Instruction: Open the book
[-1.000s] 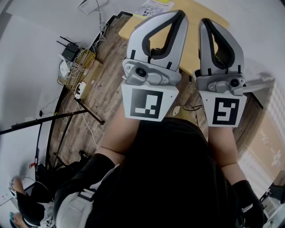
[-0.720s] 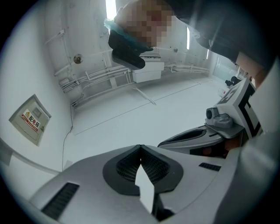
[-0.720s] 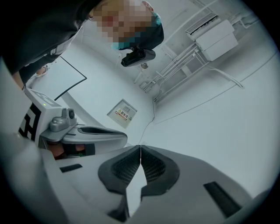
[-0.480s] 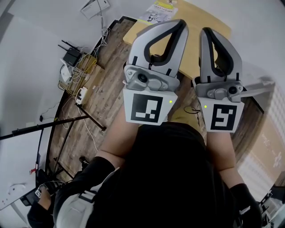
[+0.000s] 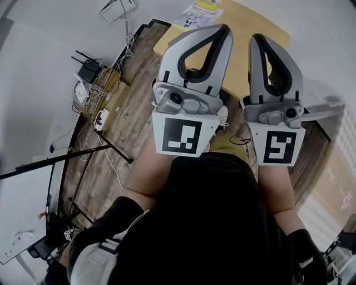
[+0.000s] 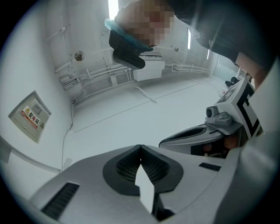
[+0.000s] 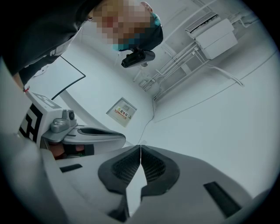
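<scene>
while the person holds both tools up before the body, the left gripper [image 6: 140, 148] and the right gripper [image 7: 141, 147] are each clenched on nothing, dark ribbed pads [image 6: 154, 167] meeting inside smooth grey shells. the book [image 5: 201, 9], thin and with yellow print, lies at the far corner of the pale wooden table [image 5: 250, 16], well apart from both. dark plank floor [image 5: 128, 117] spreads around, with tangled cables [image 5: 97, 83] by the white wall.
</scene>
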Motion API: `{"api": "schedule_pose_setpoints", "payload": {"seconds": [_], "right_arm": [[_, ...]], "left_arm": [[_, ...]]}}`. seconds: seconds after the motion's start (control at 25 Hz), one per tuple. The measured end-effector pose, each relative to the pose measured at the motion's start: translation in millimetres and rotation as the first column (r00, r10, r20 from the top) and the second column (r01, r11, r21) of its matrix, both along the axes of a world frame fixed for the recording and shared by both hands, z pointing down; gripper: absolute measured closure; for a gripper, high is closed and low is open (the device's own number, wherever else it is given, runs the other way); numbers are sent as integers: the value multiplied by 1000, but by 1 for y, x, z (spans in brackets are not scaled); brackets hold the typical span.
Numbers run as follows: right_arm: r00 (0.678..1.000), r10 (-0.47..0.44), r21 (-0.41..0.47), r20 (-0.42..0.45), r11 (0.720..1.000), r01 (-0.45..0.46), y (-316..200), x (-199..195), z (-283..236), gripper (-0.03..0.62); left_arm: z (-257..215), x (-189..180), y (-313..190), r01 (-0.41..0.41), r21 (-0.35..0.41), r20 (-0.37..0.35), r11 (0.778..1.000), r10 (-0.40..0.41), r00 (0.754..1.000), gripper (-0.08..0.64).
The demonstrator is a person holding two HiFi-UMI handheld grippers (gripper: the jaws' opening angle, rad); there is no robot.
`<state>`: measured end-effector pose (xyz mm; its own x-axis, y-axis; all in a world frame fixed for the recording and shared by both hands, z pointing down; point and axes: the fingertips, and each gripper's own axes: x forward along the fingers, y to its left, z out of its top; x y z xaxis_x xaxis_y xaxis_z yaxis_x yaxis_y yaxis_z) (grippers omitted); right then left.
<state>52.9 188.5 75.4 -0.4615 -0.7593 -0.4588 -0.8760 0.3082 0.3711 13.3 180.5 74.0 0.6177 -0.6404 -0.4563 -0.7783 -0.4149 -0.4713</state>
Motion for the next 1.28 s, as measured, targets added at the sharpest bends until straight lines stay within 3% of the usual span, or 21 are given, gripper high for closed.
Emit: {"api": "schedule_pose_setpoints", "payload": {"seconds": [0.6, 1.28], "right_arm": [[1000, -5, -21, 9, 1000, 5, -53, 10, 10, 563], [997, -66, -102, 51, 992, 71, -210, 28, 35, 563]], "left_arm": [[14, 15, -53, -5, -33, 24, 999, 6, 1000, 554], [44, 33, -202, 55, -123, 69, 991, -47, 997, 554]]}}
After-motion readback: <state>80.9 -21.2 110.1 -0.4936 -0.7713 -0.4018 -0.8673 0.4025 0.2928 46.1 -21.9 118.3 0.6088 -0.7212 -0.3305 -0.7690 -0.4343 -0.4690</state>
